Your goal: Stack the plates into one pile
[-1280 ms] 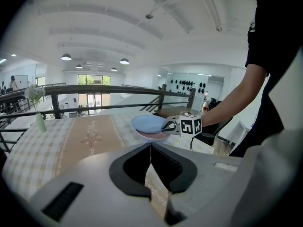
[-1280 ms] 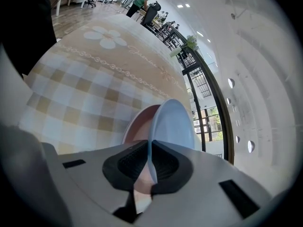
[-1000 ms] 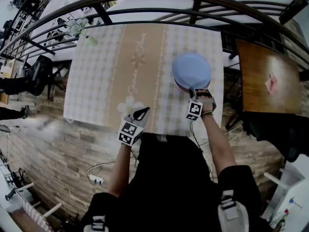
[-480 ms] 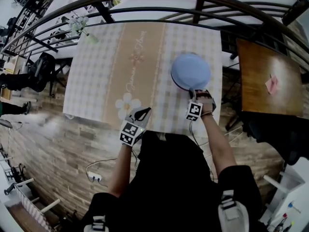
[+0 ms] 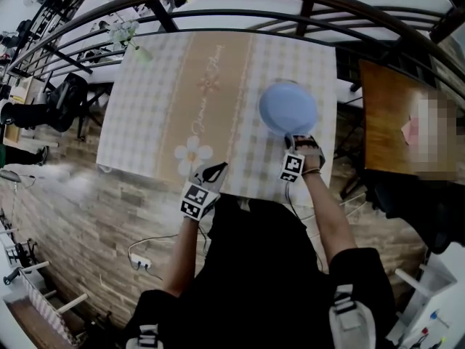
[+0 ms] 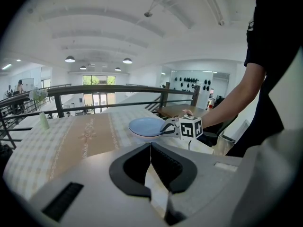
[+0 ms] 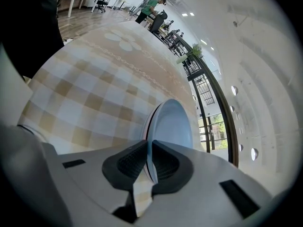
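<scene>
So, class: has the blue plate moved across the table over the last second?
No clear shift: in the head view the blue plate keeps its gap to the tablecloth's beige band.

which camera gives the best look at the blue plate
The head view: nearly the whole blue plate shows from above as a round disc. The left gripper view shows it small and side-on. The right gripper view shows it edge-on and very close.

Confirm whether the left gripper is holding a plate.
No: the left gripper has its jaws together with nothing between them.
</scene>
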The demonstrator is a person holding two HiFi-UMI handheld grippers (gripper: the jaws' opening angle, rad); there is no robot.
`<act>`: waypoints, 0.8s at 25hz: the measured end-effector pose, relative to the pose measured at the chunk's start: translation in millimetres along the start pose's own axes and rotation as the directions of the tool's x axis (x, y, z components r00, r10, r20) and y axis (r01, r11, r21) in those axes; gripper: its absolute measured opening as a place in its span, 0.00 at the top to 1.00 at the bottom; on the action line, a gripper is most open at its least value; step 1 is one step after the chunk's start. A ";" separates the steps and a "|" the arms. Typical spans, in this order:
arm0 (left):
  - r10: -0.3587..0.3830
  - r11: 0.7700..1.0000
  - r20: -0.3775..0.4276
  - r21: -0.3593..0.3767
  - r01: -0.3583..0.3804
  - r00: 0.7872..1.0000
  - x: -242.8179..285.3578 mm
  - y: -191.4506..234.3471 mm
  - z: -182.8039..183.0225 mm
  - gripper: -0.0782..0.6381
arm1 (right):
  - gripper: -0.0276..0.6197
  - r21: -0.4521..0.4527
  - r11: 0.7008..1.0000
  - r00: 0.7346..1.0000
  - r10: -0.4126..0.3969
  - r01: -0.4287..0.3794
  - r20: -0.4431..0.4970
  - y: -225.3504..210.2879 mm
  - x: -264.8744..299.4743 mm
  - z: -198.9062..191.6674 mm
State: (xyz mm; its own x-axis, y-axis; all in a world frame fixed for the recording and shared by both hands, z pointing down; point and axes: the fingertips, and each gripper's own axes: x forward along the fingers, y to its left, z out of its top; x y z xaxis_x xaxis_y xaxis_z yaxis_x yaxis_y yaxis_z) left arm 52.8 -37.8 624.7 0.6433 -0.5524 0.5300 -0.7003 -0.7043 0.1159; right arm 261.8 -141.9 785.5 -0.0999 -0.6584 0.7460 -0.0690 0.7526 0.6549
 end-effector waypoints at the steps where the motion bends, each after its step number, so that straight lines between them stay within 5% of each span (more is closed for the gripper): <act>1: 0.001 1.000 0.000 0.000 -0.001 1.000 -0.1 -0.5 -0.2 0.89 | 0.91 -0.002 1.000 1.000 0.004 -0.004 -0.001 0.3 1.0 -0.4; 11: 0.009 1.000 0.006 -0.015 -0.009 1.000 -1.4 2.4 1.7 0.89 | 0.80 0.038 0.997 0.998 0.061 -0.062 0.029 -6.7 4.3 -0.6; 20: -0.003 1.000 0.025 -0.005 0.003 1.000 9.7 0.7 14.3 0.89 | 0.72 0.112 0.974 0.972 0.180 -0.198 0.150 7.5 0.7 19.2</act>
State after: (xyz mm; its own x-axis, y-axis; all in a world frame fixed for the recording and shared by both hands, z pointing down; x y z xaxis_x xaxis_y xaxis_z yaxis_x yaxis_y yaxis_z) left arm 62.9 -50.1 617.9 0.6528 -0.5613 0.5087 -0.7000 -0.7036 0.1219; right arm 242.2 -136.5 788.7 -0.2584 -0.5022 0.8252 -0.1588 0.8647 0.4765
